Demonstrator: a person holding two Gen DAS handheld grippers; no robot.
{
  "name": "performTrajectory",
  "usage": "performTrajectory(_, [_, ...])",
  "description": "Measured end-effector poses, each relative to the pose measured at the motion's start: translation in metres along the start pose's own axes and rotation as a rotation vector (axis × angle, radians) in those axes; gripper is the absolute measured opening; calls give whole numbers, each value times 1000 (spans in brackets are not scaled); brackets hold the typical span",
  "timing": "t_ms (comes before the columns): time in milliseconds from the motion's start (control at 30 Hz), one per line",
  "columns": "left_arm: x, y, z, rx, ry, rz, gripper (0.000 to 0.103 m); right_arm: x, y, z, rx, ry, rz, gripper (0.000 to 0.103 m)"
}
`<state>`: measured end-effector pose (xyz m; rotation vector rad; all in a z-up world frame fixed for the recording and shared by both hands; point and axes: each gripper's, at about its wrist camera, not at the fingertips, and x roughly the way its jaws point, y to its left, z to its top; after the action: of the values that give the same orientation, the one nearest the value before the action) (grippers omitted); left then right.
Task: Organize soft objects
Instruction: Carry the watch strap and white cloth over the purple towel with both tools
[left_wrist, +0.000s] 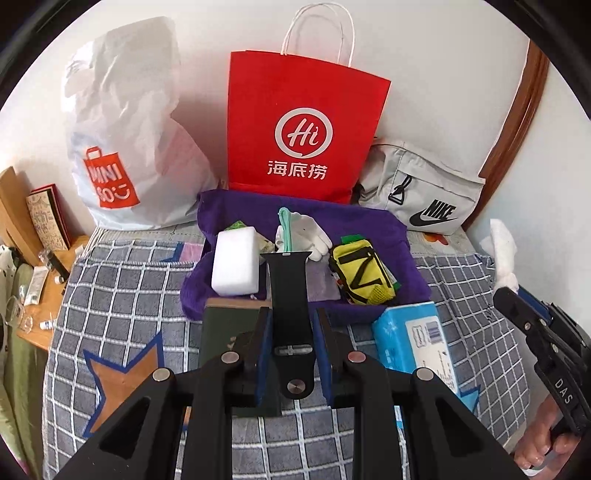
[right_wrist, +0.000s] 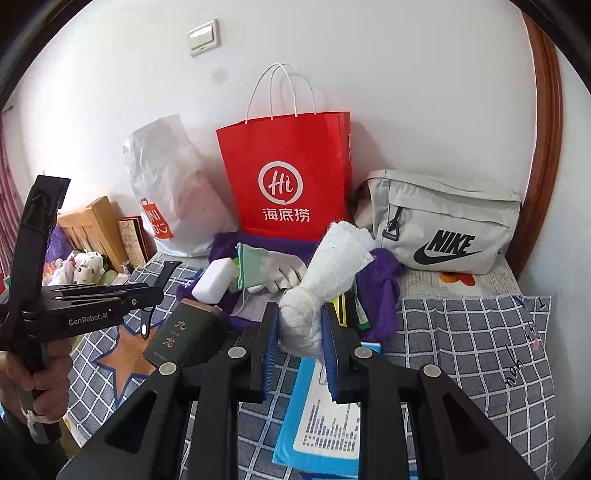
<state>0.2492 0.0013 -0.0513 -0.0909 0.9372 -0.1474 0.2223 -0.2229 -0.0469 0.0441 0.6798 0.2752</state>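
**Technician A:** Left wrist view: what did the left gripper hold, and why that way?

**Technician B:** It was clenched on a black watch strap. The strap ran lengthwise between the blue pads, its free end pointing to 12 o'clock over the purple cloth tray. Holding it by one end probably let the rest hang clear for laying into the tray.

**Technician A:** What did the tray already contain?

**Technician B:** A white sponge block at 10 o'clock of the strap tip, white gloves at 12 o'clock, and a yellow pouch at 3 o'clock. The soft items were apparently being gathered there.

**Technician A:** And the right gripper?

**Technician B:** In the right wrist view it was closed on a knotted white cloth bundle, gripped near the knot, where the material is most compact. The bundle stood tilted toward 1 o'clock, above the tray's near edge. A tissue pack lay beneath on the checked blanket.
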Motion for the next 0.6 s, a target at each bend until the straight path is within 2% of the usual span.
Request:
performTrajectory(467, [37,15,46,5,1,17,22,65,-13,28,17,22,9,23])
performTrajectory(600, [52,21,54,-3,3,-7,22,86,-17,35,31,28,24,23])
